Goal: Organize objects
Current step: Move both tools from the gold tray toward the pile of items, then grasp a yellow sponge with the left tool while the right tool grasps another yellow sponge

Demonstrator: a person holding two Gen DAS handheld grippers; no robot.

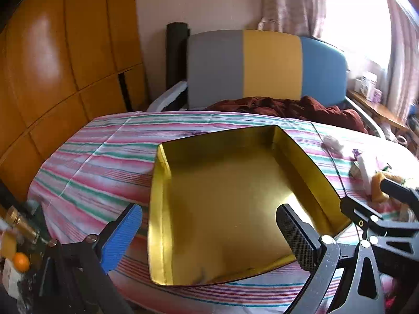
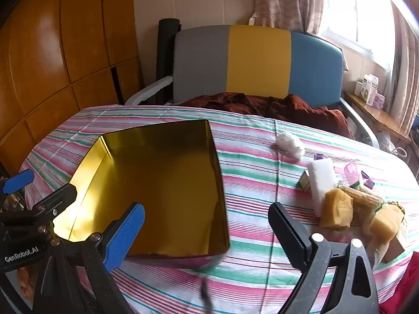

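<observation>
I see a glossy gold metal tray (image 2: 162,183) with a mirror-smooth floor, lying on soft striped woven cloth (image 2: 251,183). My claw pads (image 2: 123,235) look like textured matt plastic or rubber, one blue, one black, and the cupboard (image 2: 52,60) is polished, shiny wood.

Right wrist view. Right tongs (image 2: 207,231) spread wide, nothing between the blue pad and the black pad; they hover over the near edge of the bench covered in a pink, green and white striped cloth (image 2: 251,183). Shallow gold metal tray (image 2: 162,183), rectangular, lies left of centre on the cloth, interior bare. Left tongs (image 2: 39,191) visible at far left, beside the tray's left rim; spread cannot be judged. Crumpled white wad (image 2: 290,144) sits right of the tray, apart from it. Nearer on the right, a cluster touching one another: white rectangular block (image 2: 320,180), tan yellowish chunks (image 2: 336,213), pink plastic basket (image 2: 351,174), small cartons. Far side: grey, yellow and blue panelled headboard (image 2: 258,62), dark red crumpled fabric (image 2: 275,107) below it.
</observation>
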